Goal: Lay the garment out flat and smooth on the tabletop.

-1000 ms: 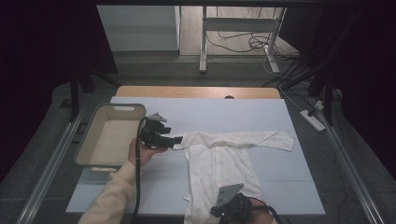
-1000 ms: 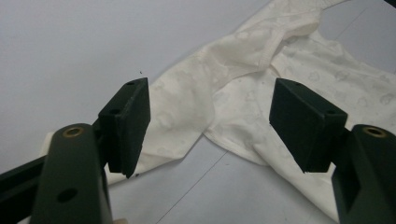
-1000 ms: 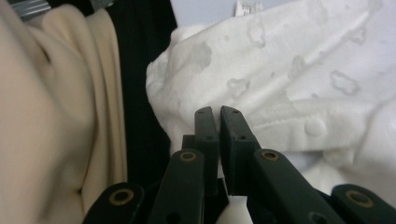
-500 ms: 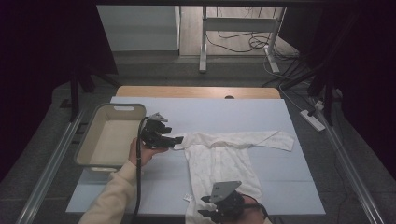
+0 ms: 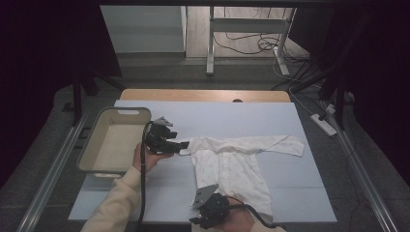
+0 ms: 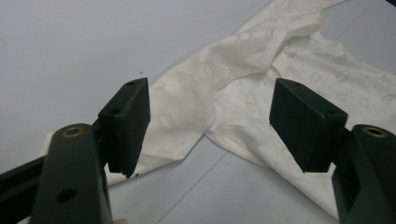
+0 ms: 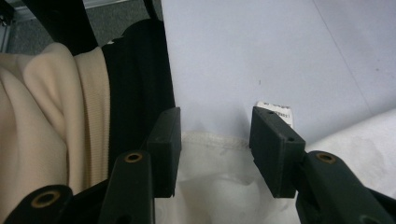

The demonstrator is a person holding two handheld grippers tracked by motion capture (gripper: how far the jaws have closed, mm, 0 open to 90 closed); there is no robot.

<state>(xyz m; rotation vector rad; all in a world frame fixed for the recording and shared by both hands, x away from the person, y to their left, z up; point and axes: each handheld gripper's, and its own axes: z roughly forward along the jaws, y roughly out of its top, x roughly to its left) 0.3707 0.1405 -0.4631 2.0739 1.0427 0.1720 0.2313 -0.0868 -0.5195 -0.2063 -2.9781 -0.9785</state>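
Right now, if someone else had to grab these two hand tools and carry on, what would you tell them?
Left gripper: open, at the end of one sleeve of the white garment, jaws either side of the cloth, not pinching.
Right gripper: its jaws have just been opening, hem edge between them, not clamped.
Garment lies spread flat on the blue mat; the tub sits left of it.
Done: spread out. Left: apparently folding, perhaps then into the tub.

garment [image 5: 232,162]: 1 | basket [image 5: 92,145]: 1 | tongs: 2 [image 5: 181,145] [image 5: 199,223]
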